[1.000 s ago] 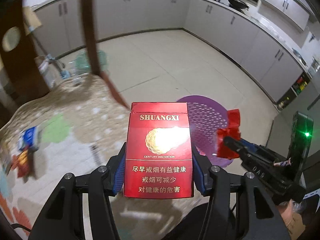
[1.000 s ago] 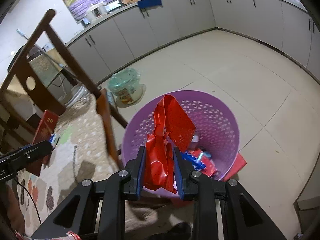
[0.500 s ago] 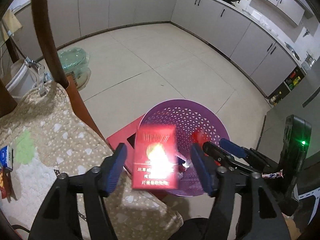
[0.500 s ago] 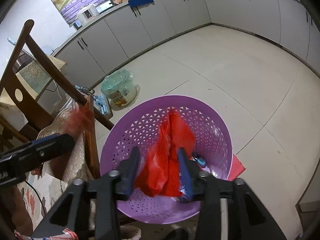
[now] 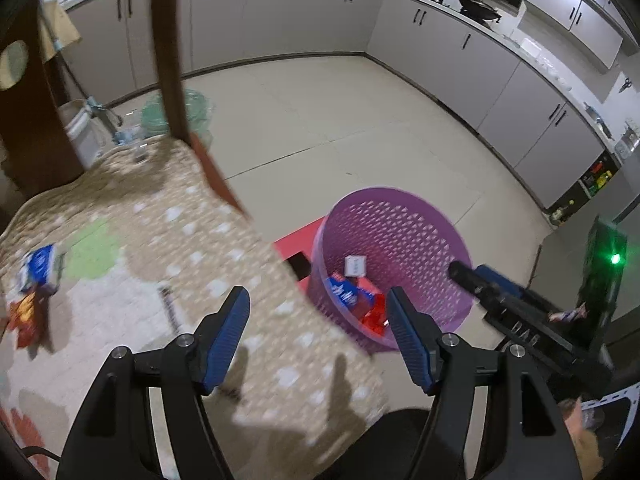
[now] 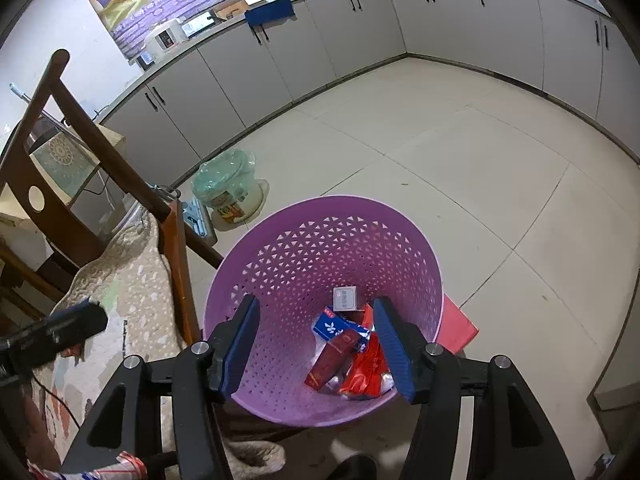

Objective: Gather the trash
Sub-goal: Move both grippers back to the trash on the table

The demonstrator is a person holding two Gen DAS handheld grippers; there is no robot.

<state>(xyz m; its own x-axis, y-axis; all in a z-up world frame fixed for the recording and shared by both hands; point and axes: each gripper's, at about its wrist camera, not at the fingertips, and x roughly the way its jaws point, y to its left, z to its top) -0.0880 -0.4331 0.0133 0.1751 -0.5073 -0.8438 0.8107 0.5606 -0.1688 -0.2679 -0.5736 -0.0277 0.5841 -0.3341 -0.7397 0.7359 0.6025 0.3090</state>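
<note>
Lying below empty jaws: trash

Left tongs and right tongs both just parted, empty, angled steeply downward.

You've got a pale tiled floor carrying the purple basket, which sits on a flat red sheet w/ one corner poking out right. Far left on the floor: a green-lidded tub near the cabinets. Left of the basket, the quilt-covered worktop holds a blue packet & orange wrappers at its left edge.
</note>
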